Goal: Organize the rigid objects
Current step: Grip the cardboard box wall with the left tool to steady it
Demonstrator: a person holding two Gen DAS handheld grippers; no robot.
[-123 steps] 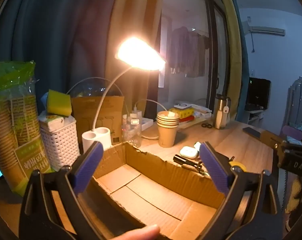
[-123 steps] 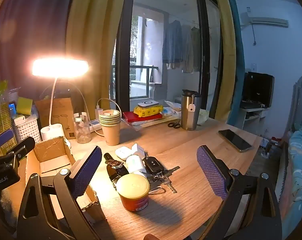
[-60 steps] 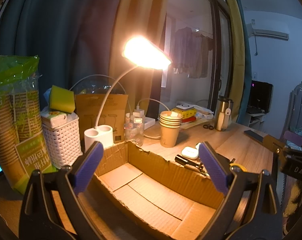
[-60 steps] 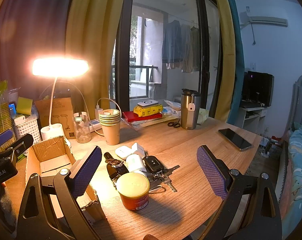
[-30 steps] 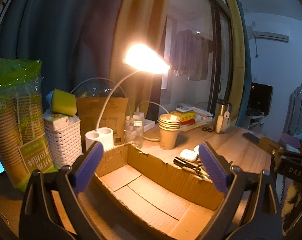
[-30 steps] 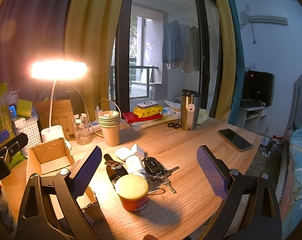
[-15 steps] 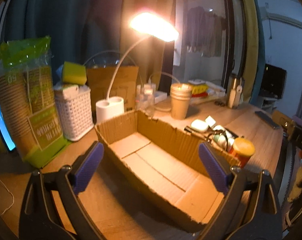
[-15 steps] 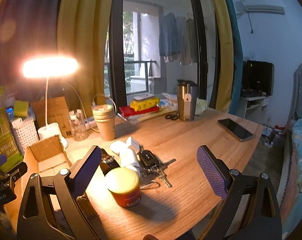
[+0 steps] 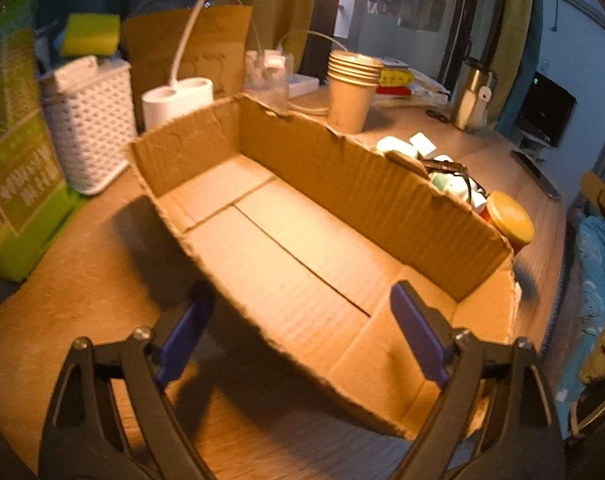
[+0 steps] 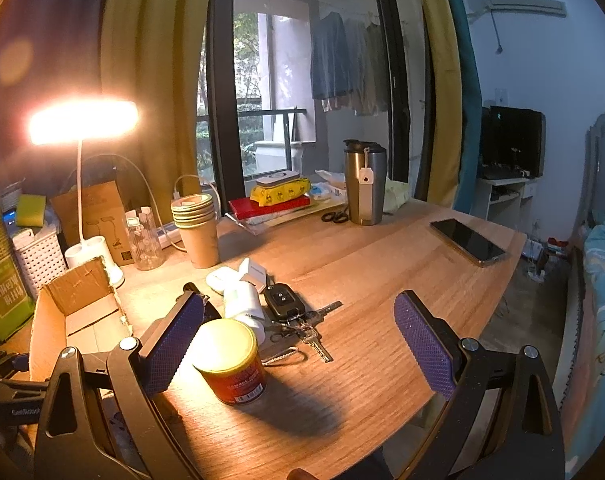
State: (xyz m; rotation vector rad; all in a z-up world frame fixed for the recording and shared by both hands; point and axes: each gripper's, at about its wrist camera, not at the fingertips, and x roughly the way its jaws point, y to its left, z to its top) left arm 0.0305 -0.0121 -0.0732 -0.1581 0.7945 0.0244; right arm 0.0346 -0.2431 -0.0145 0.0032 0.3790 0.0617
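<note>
now, from the left wrist view, the left claw (image 9: 298,320) has its jaws apart with nothing pressed between the pads, and they have just been closing a little; the near wall of the cardboard box (image 9: 314,240) stands between them, the left pad outside that wall and the right pad over the box floor. the box looks empty. the wall is torn and thin, so my worry is that a pinch there folds it or drags the whole light box across the wooden surface (image 9: 62,280), and the red tin (image 9: 508,220) and the small items just beyond the far wall could get shoved. the frame is blurred, so how close the pads are to the cardboard i cannot tell

from the right wrist view, the right claw (image 10: 298,344) is also spread wide and grips nothing; the red tin (image 10: 230,360) stands upright on the surface just beside its left pad, not centred between the pads. closing from here could catch the tin off-centre and tip it or push it into the car key (image 10: 282,300), the loose keys (image 10: 314,340) and the white cases (image 10: 238,280) just behind it. the box (image 10: 74,312) sits to the left, near the tin, with the lamp base (image 10: 88,256) at its far end
</note>
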